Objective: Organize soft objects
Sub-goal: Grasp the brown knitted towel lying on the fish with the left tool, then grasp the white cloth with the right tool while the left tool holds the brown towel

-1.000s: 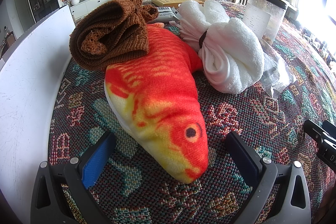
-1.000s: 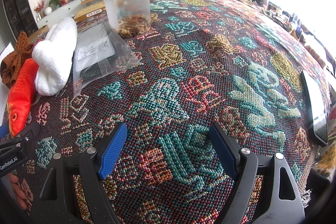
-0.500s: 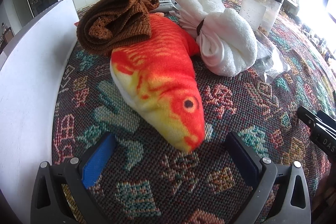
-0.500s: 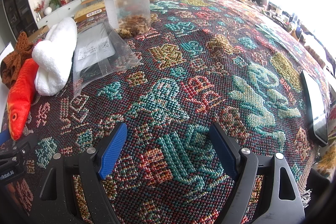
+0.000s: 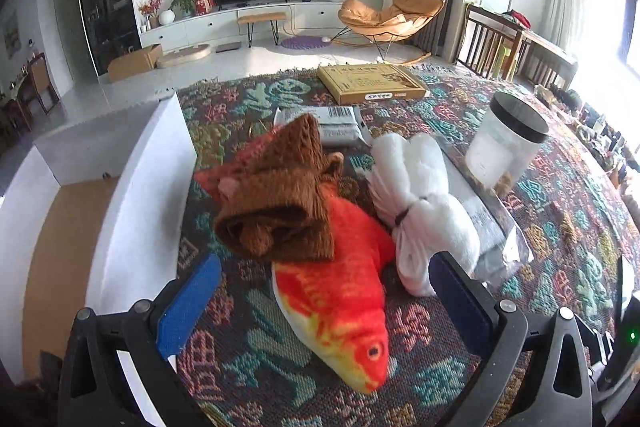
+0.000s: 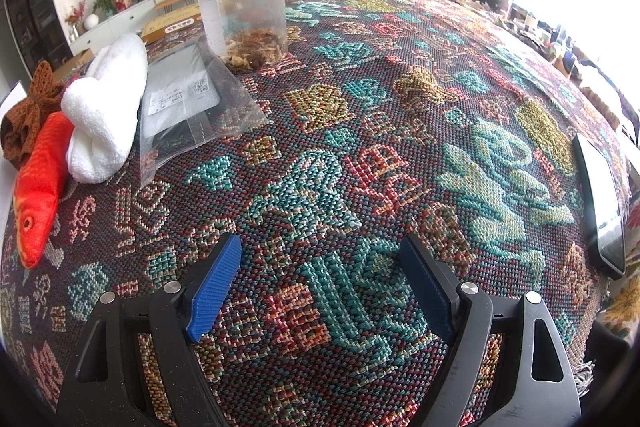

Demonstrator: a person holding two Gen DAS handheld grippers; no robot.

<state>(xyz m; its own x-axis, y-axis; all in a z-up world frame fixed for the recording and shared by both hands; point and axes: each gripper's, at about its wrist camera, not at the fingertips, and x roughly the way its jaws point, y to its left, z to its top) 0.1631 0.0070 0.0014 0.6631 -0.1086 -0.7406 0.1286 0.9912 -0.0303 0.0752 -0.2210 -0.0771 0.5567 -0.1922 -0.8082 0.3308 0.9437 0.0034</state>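
Observation:
A red-orange plush fish (image 5: 340, 291) (image 6: 38, 183) lies on the patterned tablecloth (image 6: 360, 131), head toward me. A folded brown knitted cloth (image 5: 280, 207) (image 6: 28, 115) rests on its back end. A white towel bundle (image 5: 424, 203) (image 6: 106, 111) tied with a band lies right of the fish. My left gripper (image 5: 324, 291) hovers open above the fish, its blue pads on either side of the body, not touching. My right gripper (image 6: 320, 283) stands open over bare cloth, far right of the soft things.
A white open box (image 5: 132, 211) stands left of the fish. A clear jar with a black lid (image 6: 244, 11), a plastic bag with papers (image 6: 188, 107), a flat cardboard box (image 5: 372, 83) and a grey packet (image 5: 328, 123) lie behind. A phone (image 6: 600, 203) sits at the right table edge.
The left gripper has risen and pulled back, so the fish, brown cloth and towel look smaller and the white box's inside shows. The right gripper has stayed still.

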